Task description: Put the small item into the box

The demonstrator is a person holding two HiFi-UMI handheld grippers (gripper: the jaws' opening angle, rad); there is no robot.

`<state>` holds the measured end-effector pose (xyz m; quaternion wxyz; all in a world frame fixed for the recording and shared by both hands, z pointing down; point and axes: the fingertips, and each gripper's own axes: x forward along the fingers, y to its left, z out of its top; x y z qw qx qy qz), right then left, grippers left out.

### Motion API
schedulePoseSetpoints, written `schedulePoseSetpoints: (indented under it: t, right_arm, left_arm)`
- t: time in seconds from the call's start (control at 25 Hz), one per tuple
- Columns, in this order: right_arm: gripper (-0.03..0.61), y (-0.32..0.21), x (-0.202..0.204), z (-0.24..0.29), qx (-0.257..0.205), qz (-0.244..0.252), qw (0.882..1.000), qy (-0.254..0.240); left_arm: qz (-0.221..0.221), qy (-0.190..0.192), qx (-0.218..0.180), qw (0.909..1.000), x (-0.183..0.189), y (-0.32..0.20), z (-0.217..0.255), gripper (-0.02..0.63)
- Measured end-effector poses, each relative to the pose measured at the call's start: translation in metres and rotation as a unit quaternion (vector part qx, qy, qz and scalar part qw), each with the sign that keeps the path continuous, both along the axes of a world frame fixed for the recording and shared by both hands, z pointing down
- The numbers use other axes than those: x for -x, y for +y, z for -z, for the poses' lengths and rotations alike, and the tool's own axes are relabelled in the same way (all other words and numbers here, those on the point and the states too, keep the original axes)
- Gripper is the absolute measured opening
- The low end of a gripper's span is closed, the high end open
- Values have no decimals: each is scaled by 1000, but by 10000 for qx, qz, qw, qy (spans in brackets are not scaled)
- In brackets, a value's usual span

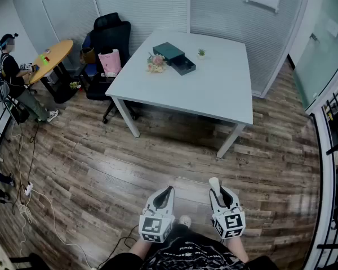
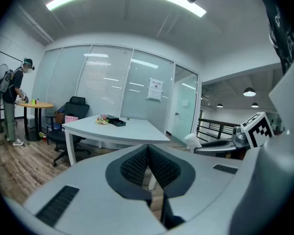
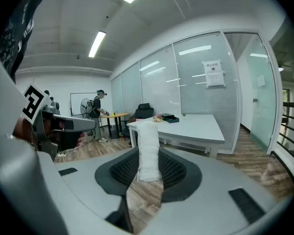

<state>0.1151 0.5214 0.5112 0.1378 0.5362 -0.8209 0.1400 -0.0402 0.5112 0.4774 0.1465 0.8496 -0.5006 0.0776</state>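
My right gripper [image 3: 148,168] is shut on a small white rolled item [image 3: 148,148], which stands upright between its pads; in the head view this item [image 1: 214,184] pokes out beyond the right gripper [image 1: 221,196]. My left gripper [image 2: 148,166] is shut with nothing in it, and it shows low in the head view as the left gripper [image 1: 164,198]. Both are held over the wooden floor, well short of the white table [image 1: 225,94]. A dark green box [image 1: 175,57] with its drawer pulled open sits at the table's far left part.
A small flower bunch [image 1: 156,63] and a tiny potted plant [image 1: 201,53] lie near the box. A black office chair [image 1: 109,38] stands left of the table. At far left a person [image 1: 14,77] stands by a round wooden table [image 1: 52,58]. Cables [image 1: 28,190] trail on the floor; a railing [image 1: 332,167] runs along the right.
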Motion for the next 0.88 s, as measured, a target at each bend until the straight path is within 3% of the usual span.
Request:
schedulePoseSetpoints:
  t: [0.52,0.88]
  right_arm:
    - [130,-6,4,-6,-21,-62,9999,-128]
    - [132,-41,25,1,-135,-330,9991,-239]
  left_arm:
    - [-67,-74,12,9999,2,-9,-8,18]
    - [-115,-51,8,9999,33,-44,-10,18]
